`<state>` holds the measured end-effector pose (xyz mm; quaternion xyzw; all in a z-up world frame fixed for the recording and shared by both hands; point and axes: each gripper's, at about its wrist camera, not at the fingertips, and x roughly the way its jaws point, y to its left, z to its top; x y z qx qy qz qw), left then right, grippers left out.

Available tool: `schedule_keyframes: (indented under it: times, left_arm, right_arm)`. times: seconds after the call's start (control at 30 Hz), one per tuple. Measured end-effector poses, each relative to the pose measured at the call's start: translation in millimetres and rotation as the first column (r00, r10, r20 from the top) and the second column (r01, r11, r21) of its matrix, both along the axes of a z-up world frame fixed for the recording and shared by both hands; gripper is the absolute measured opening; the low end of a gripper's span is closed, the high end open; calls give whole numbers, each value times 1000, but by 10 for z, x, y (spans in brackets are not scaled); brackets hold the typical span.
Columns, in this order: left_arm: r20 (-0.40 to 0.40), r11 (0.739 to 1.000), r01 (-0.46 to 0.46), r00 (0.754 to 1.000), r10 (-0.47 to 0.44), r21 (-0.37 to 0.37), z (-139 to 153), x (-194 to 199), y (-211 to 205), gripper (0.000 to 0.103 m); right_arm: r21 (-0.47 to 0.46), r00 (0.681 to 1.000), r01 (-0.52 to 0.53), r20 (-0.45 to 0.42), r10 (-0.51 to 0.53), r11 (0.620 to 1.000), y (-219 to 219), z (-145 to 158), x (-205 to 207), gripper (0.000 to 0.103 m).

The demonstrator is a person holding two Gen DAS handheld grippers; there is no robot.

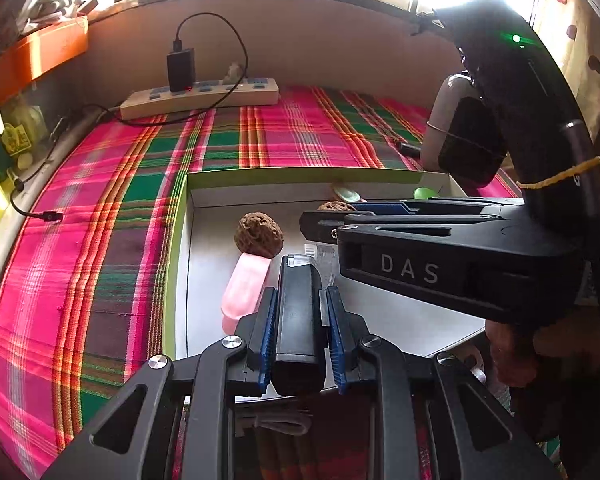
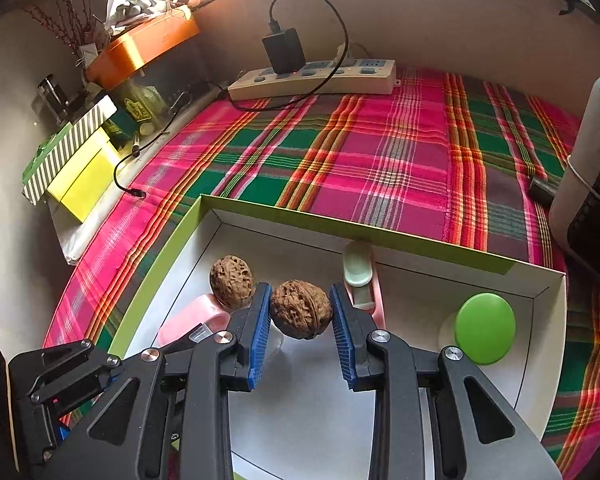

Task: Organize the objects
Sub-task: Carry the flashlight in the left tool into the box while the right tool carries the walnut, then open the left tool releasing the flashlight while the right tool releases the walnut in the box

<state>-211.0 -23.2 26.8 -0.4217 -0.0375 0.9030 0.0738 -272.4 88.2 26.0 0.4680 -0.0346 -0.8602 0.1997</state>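
My left gripper (image 1: 299, 300) is shut on a black rectangular block (image 1: 298, 320) with a clear tip, held over the white box (image 1: 204, 196). My right gripper (image 2: 300, 300) is shut on a brown walnut (image 2: 300, 309), held above the box floor (image 2: 308, 412). Its black body (image 1: 440, 256) reaches in from the right in the left wrist view, with the held walnut (image 1: 335, 206) peeking behind it. A second walnut (image 1: 259, 234) (image 2: 232, 281) rests in the box against a pink holder (image 1: 246, 292) (image 2: 190, 318). A green round lid (image 2: 485, 328) and a pale green clip (image 2: 358, 266) also lie inside.
The green-rimmed box sits on a pink and green plaid cloth (image 2: 380, 152). At the back lies a power strip (image 2: 312, 76) with a black charger (image 2: 283, 51) and cable. Yellow and striped boxes (image 2: 76, 168) stand at the left. A grey and black device (image 2: 592, 176) stands at the right.
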Motion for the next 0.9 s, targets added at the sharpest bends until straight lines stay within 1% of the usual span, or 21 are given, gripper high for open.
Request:
schedule_keyframes:
  times: [0.43,0.9]
  left_arm:
    - [23,1000,8,1000,-8,-18,-124,-67,74,21]
    - [17,1000,8,1000,-8,-19,-126,-68,81,22]
  right_arm:
    - [86,999,-2,-42,5,996,-112,-15,-105,31]
    - [111,999,-6,-50,11,994,-144,-11,-116,31]
